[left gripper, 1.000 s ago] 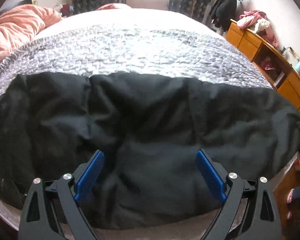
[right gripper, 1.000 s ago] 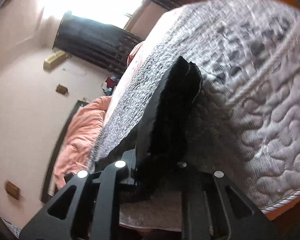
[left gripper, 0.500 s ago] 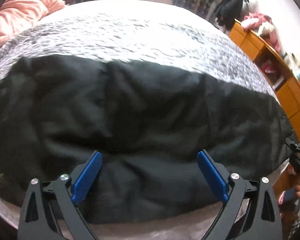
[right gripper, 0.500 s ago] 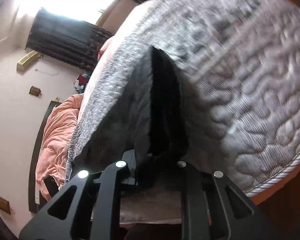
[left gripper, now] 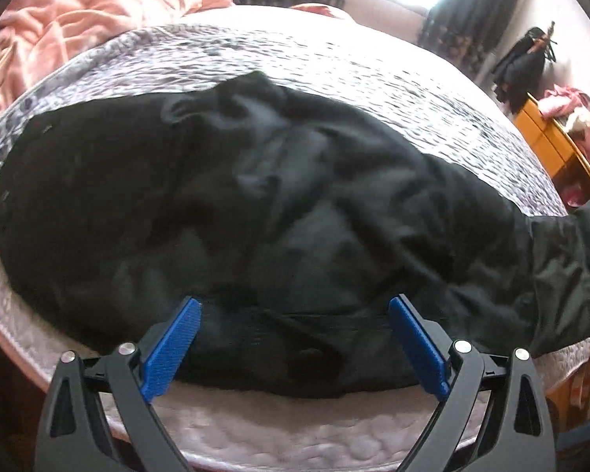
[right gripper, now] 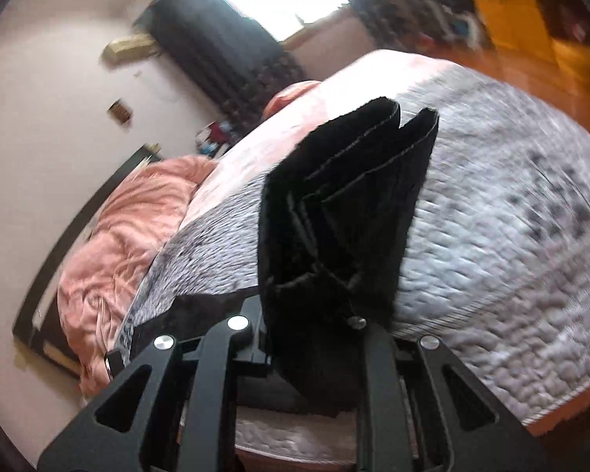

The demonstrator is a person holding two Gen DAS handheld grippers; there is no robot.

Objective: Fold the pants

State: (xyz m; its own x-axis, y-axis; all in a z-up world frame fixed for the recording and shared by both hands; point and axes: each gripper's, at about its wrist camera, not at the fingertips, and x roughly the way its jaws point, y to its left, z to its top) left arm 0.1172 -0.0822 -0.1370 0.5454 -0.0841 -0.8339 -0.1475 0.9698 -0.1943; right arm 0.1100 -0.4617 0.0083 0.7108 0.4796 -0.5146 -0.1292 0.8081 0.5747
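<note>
Left wrist view: our left gripper (left gripper: 291, 348) gapes empty over the black pants (left gripper: 255, 212) along the bed's (left gripper: 334, 55) near edge, while our right gripper (right gripper: 314, 314) pinches the lifted leg ends, mid-fold, needing a carry toward the waistband next.

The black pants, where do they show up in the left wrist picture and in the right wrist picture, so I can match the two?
Left wrist: the black pants spread across the middle of the picture on the grey quilt, beyond the open left tool.
Right wrist: a layered end of them stands up at centre, clamped in the right tool.
Shared landmark: the pink blanket, upper left in one, left in the other.
</note>
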